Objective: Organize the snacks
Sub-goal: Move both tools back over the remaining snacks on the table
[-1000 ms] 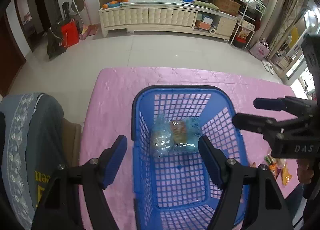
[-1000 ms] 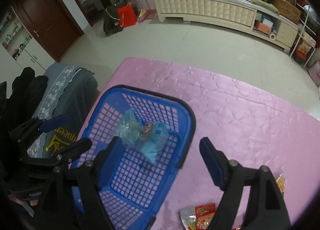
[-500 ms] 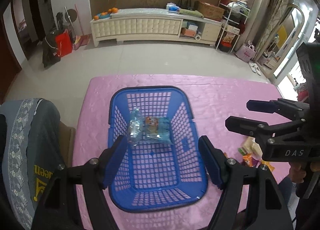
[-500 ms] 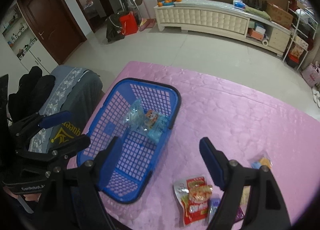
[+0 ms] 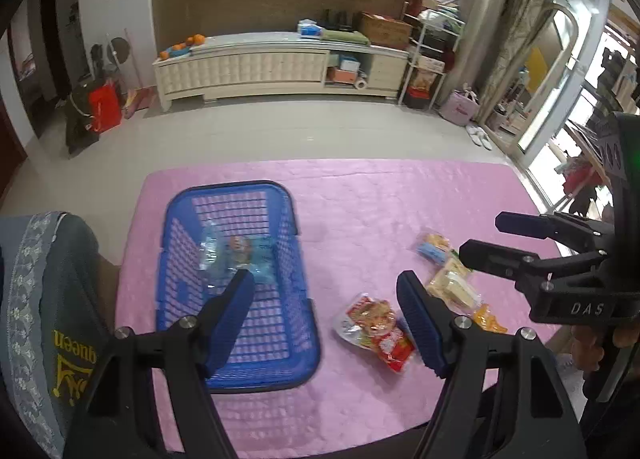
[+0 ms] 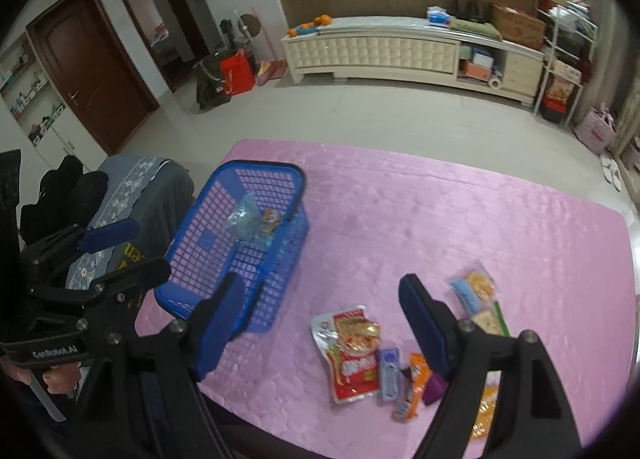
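Pink cloth covers the worktop (image 5: 360,199); a blue basket (image 5: 296,355) on it holds one clear snack bag (image 5: 236,255). Loose snack packets (image 6: 354,351) lie beside it. Left gripper (image 5: 326,319) and right gripper (image 6: 320,323) hover, fingers apart and empty.

Both claws, left claw (image 5: 324,301) & right claw (image 6: 320,305), pulled back up from basket (image 5: 224,377); snack packs (image 6: 354,353) now in view.
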A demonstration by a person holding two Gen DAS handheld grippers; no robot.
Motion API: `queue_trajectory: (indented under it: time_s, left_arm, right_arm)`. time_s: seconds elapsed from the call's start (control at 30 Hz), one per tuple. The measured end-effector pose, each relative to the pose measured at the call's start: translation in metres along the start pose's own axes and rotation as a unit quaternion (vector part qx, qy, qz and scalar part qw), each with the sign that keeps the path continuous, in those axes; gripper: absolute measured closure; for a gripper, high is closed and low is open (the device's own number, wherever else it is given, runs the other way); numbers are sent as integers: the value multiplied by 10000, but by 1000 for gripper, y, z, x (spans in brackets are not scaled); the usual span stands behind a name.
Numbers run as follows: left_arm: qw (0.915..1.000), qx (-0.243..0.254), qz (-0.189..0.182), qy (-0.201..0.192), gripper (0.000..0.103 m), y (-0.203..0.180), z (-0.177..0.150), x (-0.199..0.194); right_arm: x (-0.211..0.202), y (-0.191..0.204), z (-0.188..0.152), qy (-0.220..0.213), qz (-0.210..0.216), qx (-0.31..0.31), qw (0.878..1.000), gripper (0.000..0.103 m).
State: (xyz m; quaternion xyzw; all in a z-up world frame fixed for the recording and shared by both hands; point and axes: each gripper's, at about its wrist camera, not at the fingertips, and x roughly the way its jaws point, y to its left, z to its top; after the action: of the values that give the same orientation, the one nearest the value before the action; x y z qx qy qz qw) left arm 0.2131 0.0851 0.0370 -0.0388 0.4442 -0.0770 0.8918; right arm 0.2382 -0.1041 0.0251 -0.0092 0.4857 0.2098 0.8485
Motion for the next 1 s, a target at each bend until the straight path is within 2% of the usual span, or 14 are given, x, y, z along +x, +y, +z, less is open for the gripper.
queue_trajectory:
  time_s: [0.5,0.77,0.87,1.0]
  left_arm:
    - [9989,271,-343,158,31,-80,-28,28]
    - [9965,262,-533,580,31,-121,-51,69]
    - [9945,173,-688,768,31,-130,-61,85]
    - [9925,90,-679,1014,31,-140,-73,108]
  right_arm:
    - [-27,-79,-73,23,-265,636,9976,20]
    - [-23,-114,-101,204,-490,528,9972,20]
    - [-14,-125,-113,278,-499,433,9974,20]
    - [8,-136,-127,497,-510,283,9971,20]
